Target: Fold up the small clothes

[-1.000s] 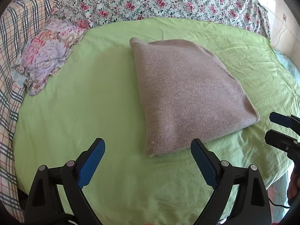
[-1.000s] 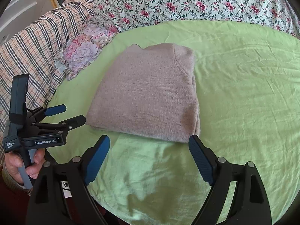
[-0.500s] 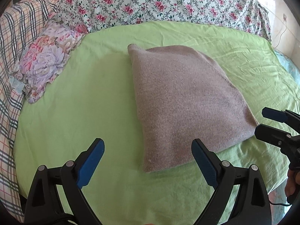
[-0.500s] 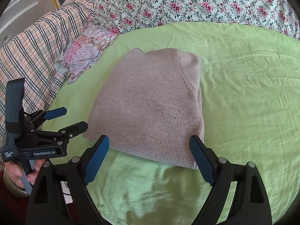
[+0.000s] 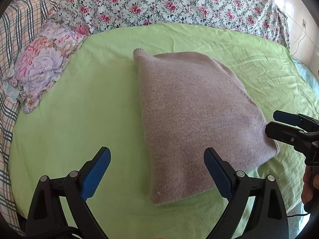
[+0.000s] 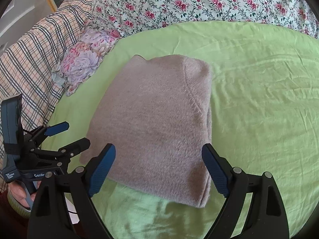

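Note:
A taupe knit garment (image 5: 195,115) lies folded into a rough rectangle on the green sheet (image 5: 79,119); it also shows in the right wrist view (image 6: 155,123). My left gripper (image 5: 157,171) is open and empty, with the garment's near left corner between its blue pads. It also shows at the left of the right wrist view (image 6: 69,135). My right gripper (image 6: 158,169) is open and empty over the garment's near edge. It shows at the right of the left wrist view (image 5: 273,122), beside the garment's right corner.
A floral pillow (image 5: 43,63) lies at the sheet's left. A floral quilt (image 5: 169,4) runs along the back and a plaid blanket (image 6: 31,63) along the left. The bed's near edge drops off below both grippers.
Both grippers have moved forward toward the garment, which now sits closer and lower in both views. Both stay open.

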`<action>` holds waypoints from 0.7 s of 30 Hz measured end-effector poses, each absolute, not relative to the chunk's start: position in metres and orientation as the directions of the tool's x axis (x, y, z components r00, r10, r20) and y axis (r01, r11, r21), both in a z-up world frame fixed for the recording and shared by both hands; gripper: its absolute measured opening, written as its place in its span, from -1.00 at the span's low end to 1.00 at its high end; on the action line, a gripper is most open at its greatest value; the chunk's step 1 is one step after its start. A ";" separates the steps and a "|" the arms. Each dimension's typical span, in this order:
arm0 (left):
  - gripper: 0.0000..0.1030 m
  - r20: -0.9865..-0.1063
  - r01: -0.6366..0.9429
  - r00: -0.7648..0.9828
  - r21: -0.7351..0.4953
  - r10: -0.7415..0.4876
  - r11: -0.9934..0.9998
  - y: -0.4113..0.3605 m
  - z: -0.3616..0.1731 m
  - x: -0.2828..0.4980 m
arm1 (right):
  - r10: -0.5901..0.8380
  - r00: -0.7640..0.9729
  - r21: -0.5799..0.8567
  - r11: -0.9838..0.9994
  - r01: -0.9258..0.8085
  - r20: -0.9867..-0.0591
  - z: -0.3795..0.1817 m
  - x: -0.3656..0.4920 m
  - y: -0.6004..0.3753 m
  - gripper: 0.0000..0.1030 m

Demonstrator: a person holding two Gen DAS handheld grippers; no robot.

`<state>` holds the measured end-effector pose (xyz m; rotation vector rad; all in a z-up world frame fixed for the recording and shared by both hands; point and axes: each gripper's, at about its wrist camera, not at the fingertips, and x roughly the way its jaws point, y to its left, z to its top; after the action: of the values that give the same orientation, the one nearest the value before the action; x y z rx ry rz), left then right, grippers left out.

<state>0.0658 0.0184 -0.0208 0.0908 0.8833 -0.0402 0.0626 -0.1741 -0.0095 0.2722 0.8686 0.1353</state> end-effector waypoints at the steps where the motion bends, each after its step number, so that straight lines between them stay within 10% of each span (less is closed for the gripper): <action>1: 0.84 -0.775 0.070 0.632 0.060 0.002 0.996 0.018 -0.022 0.067 | 0.227 0.638 0.289 0.957 -0.007 -0.736 -0.010 0.065 -0.174 0.72; 21: 0.84 -0.779 0.058 0.627 0.045 -0.001 0.997 0.010 -0.024 0.066 | 0.240 0.625 0.301 0.954 -0.008 -0.743 -0.017 0.066 -0.169 0.73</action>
<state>0.0656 0.0096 -0.0242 0.0682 0.8925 -0.0340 0.0659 -0.1693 -0.0168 0.2811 0.8873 0.1442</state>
